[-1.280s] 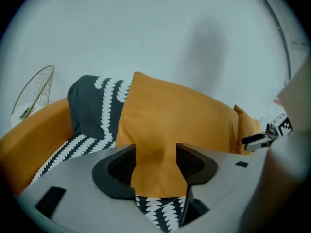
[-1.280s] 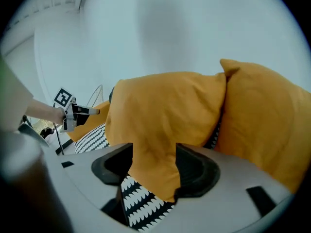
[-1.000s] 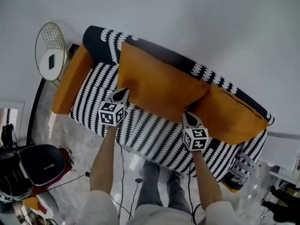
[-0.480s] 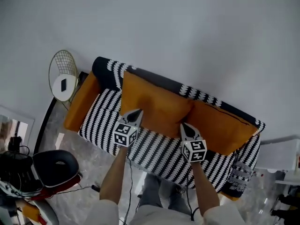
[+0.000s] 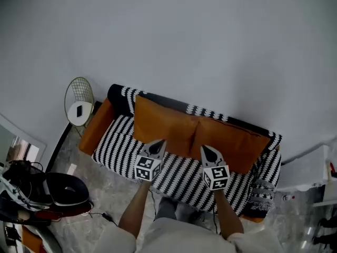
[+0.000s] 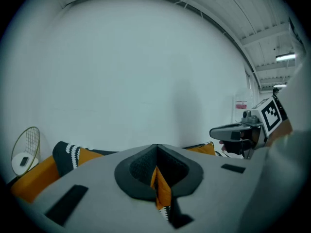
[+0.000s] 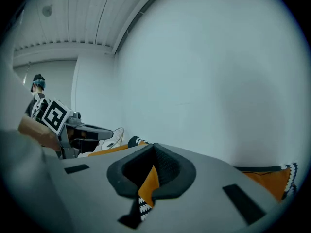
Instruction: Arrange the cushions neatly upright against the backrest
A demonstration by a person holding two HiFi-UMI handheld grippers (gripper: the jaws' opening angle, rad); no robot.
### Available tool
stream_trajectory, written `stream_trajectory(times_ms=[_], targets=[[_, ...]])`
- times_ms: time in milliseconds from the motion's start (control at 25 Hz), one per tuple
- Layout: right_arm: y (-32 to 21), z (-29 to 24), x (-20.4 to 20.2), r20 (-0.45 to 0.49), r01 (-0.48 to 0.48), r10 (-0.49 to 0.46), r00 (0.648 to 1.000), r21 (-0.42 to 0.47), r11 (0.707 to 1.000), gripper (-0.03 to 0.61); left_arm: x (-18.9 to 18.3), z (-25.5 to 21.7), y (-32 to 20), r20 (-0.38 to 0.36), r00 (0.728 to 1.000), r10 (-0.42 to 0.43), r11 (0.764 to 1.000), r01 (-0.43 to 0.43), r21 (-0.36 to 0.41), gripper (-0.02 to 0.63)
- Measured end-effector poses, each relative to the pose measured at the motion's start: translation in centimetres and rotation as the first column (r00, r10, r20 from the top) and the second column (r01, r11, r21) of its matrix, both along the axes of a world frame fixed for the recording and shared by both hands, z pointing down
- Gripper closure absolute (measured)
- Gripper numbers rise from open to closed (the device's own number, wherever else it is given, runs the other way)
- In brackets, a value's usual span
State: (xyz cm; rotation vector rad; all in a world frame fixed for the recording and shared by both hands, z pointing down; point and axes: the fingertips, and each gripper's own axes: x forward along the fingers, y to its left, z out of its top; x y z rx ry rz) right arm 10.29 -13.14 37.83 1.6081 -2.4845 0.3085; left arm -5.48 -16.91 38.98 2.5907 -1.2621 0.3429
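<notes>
As left cushion and right cushion stand upright on backrest just beyond gripper tips, task looks done. Left gripper, right gripper: jaws pressed together, nothing pinched, seemingly clear above seat; cushions self-supporting.

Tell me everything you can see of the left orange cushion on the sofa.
The left orange cushion is a large, plain, soft-looking fabric rectangle. It leans upright against the sofa's black-and-white backrest, lower edge on the striped seat. Its right edge meets the second orange cushion. Nothing grips it: the left gripper and right gripper hang shut in front of it.
</notes>
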Motion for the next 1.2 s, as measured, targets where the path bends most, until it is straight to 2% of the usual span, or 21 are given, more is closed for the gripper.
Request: stream_trajectory(times_ms=[120,280,520,800,1200], targets=[[4.0,-1.4,2.1,0.004,-0.007,0.007,1.0,0.011,1.0,0.551,2.5,-1.7,3.9,-0.027,1.0,0.006,1.0,-0.006,0.012,0.584],[8.5,-2.9,4.1,0.015,-0.009,0.009,1.0,0.028,1.0,0.551,5.9,-3.5,8.4,-0.016,0.999,0.031,0.999,-0.03,0.042,0.584],[12.4,-4.4,6.2,0.015,-0.003,0.002,1.0,0.054,0.999,0.551,8.9,-4.3,12.1,-0.088,0.996,0.013,0.999,-0.01,0.041,0.584],[13.0,-5.7,7.0,0.03,0.023,-0.025,0.999,0.077,0.997,0.551,9.6,-5.6,12.8,-0.076,0.997,-0.013,0.998,0.018,0.065,0.584],[12.8,-6.6,6.1,0.032,0.063,-0.066,0.997,0.088,0.994,0.551,10.3,-6.3,13.9,-0.086,0.996,-0.024,0.996,0.032,0.086,0.584]])
